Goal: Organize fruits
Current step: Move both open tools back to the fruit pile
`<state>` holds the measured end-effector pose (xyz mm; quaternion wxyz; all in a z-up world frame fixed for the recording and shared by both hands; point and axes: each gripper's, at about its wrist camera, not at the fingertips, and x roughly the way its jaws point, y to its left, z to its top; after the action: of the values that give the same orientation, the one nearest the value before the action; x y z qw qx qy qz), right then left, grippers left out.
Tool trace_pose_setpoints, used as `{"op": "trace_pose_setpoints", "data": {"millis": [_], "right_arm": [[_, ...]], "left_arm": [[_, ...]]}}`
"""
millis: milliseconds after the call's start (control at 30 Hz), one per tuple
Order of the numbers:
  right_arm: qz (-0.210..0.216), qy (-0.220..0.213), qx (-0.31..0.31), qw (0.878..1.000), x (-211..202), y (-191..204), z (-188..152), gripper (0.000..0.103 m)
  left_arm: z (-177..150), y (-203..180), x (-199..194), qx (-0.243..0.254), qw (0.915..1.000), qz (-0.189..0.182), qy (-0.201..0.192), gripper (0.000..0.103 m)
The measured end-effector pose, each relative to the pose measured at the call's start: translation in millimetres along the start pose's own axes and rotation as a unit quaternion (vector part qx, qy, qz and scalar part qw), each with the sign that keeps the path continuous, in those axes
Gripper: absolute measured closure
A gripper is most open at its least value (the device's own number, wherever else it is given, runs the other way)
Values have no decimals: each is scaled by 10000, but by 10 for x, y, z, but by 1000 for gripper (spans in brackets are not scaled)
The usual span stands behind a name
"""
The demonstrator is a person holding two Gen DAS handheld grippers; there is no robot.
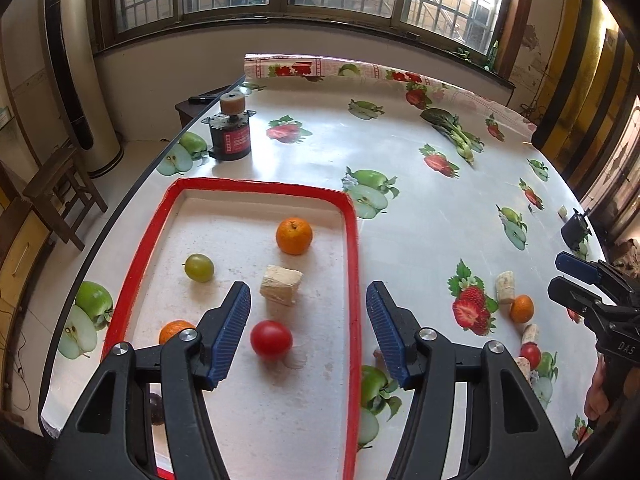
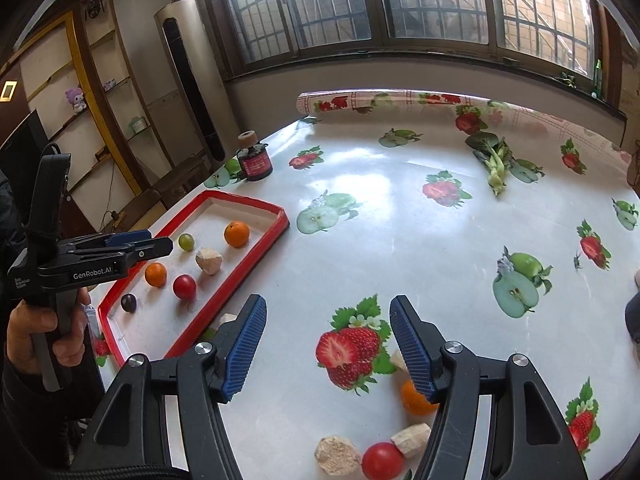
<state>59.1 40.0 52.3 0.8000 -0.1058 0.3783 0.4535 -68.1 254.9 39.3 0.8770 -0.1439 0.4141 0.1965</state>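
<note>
Left hand-held gripper [image 1: 308, 320] gapes over red tomato [image 1: 271, 339] in tray [image 1: 354, 264]

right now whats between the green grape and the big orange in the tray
Nothing; bare tray floor separates the green grape from the orange in the left wrist view. The beige chunk sits nearer the camera, below that line.

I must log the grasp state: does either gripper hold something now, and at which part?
Nothing is held. The left gripper is open above the tray, near the tomato. The right gripper is open over the table.
</note>
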Motion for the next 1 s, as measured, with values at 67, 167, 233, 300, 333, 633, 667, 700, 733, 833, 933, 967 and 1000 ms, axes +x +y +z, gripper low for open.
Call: {"op": "trace_pose_setpoints", "data": {"millis": [67,167,233,300,333,633,667,700,733,833,933,967,1000], "right_arm": [[-83,-6,83,9999,-77,-97,-81,37],[-205,15,191,9996,-176,-218,-206,37],[-277,29,264,9993,-231,-292,-277,37],[-331,21,340,9989,-291,-364,-346,37],[-359,20,374,9987,-317,-395,-375,37],[-576,7,574,9967,-518,-581,-595,37],[-603,13,598,9964,-533,-599,-618,37],[-625,19,625,9961,-547,-619,-643,37],[-637,21,647,9959,-560,-636,-668,37],[-689,45,701,9951,-589,-676,-744,37],[-727,106,747,9945,-588,-712,-813,37],[-737,126,762,9943,-582,-725,-839,37],[-739,143,773,9942,-576,-730,-859,37]], "left_arm": [[-33,-109,-17,94,9999,-85,6,44],[-69,-264,-26,203,9996,-183,39,44],[-100,-350,-28,257,9994,-240,66,44],[-134,-432,-37,310,9990,-307,86,44],[-151,-471,-43,332,9988,-344,98,44],[-331,-829,-61,587,9957,-666,250,44],[-358,-870,-59,629,9950,-718,279,44],[-385,-913,-55,672,9942,-779,311,44],[-415,-956,-46,719,9933,-842,345,44],[-520,-1106,-23,883,9901,-986,468,44],[-636,-1263,8,1051,9862,-1129,607,44],[-669,-1315,18,1112,9848,-1169,647,44],[-698,-1364,27,1168,9835,-1200,682,44]]}}
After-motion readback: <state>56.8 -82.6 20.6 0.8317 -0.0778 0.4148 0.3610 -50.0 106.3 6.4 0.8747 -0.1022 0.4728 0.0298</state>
